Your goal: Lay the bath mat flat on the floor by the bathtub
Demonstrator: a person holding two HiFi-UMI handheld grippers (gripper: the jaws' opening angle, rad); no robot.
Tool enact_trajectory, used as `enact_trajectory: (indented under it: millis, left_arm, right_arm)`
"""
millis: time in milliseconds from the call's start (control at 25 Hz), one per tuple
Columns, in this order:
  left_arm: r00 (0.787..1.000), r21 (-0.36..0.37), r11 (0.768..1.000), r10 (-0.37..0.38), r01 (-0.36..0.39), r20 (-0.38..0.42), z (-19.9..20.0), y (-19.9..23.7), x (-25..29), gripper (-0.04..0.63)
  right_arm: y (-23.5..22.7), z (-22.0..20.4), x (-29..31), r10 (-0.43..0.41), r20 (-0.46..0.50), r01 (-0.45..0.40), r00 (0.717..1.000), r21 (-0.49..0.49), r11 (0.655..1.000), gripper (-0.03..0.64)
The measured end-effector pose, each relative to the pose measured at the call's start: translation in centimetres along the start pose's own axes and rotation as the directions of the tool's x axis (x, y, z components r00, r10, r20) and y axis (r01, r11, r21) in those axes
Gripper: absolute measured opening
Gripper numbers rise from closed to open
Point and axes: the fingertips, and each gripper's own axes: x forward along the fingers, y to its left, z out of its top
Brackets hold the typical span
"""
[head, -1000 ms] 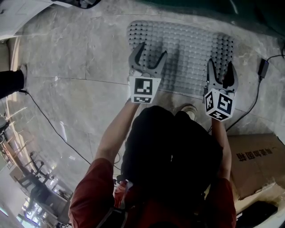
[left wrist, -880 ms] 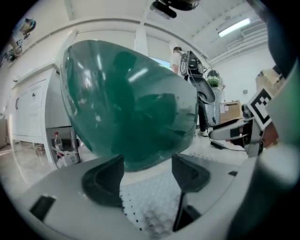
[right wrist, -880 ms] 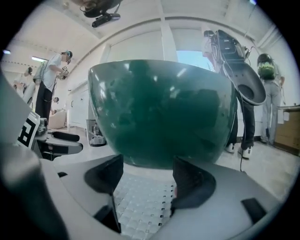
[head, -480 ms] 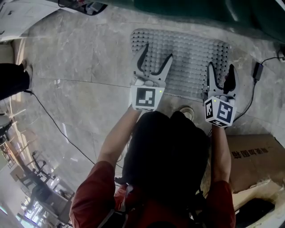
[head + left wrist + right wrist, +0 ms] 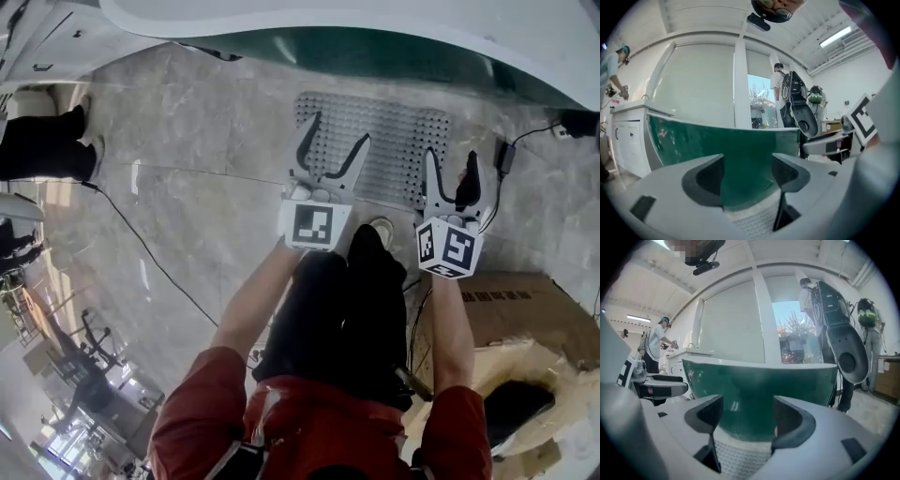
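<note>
The grey studded bath mat (image 5: pixel 384 136) lies flat on the marble floor, right beside the green bathtub (image 5: pixel 375 52). My left gripper (image 5: pixel 337 131) hovers open over the mat's near left part, nothing between its fingers. Over the mat's near right corner, my right gripper (image 5: pixel 451 156) is open and empty too. In the left gripper view the left gripper (image 5: pixel 747 173) frames the tub's green wall (image 5: pixel 693 140), with a strip of mat (image 5: pixel 752 222) below. The right gripper (image 5: pixel 747 420) likewise looks at the tub (image 5: pixel 759 385) above the mat (image 5: pixel 738 458).
A cardboard box (image 5: pixel 525 309) stands at my right. A black cable (image 5: pixel 141 253) crosses the floor on the left, and a power adapter (image 5: pixel 504 157) with its cord lies right of the mat. Another person's legs (image 5: pixel 42 141) are at the far left. My shoe (image 5: pixel 382 228) is near the mat's edge.
The head view has risen and tilted, so the mat looks smaller and more of the tub shows. Both grippers stay open over the mat's near edge, and the mat has not moved.
</note>
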Motion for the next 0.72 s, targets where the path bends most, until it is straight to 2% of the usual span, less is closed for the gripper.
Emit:
enact_trajectory:
  millis: [200, 440, 640, 720]
  left_arm:
    - [0.999, 0.026, 1.0, -0.013, 0.014, -0.048, 9.3, -0.5, -1.2, 0.31]
    - [1.0, -0.005, 1.0, 0.006, -0.006, -0.009, 23.2, 0.6, -1.2, 0.31]
    - [1.0, -0.048, 0.998, 0.027, -0.026, 0.003, 33.2, -0.1, -1.6, 0.311]
    - [1.0, -0.038, 0.999, 0.023, -0.024, -0.005, 36.0, -0.3, -2.1, 0.311]
  right_arm:
    - [0.0, 10.0, -1.8, 0.016, 0.002, -0.016, 1.0, 0.017, 1.0, 0.333]
    - [0.1, 24.2, -2.5, 0.03, 0.053, -0.03, 0.998, -0.006, 1.0, 0.333]
    - [-1.1, 34.2, -5.2, 0.032, 0.077, -0.032, 0.997, 0.008, 0.999, 0.333]
    - [-1.4, 37.3, -6.3, 0.033, 0.081, -0.035, 0.996, 0.025, 0.999, 0.333]
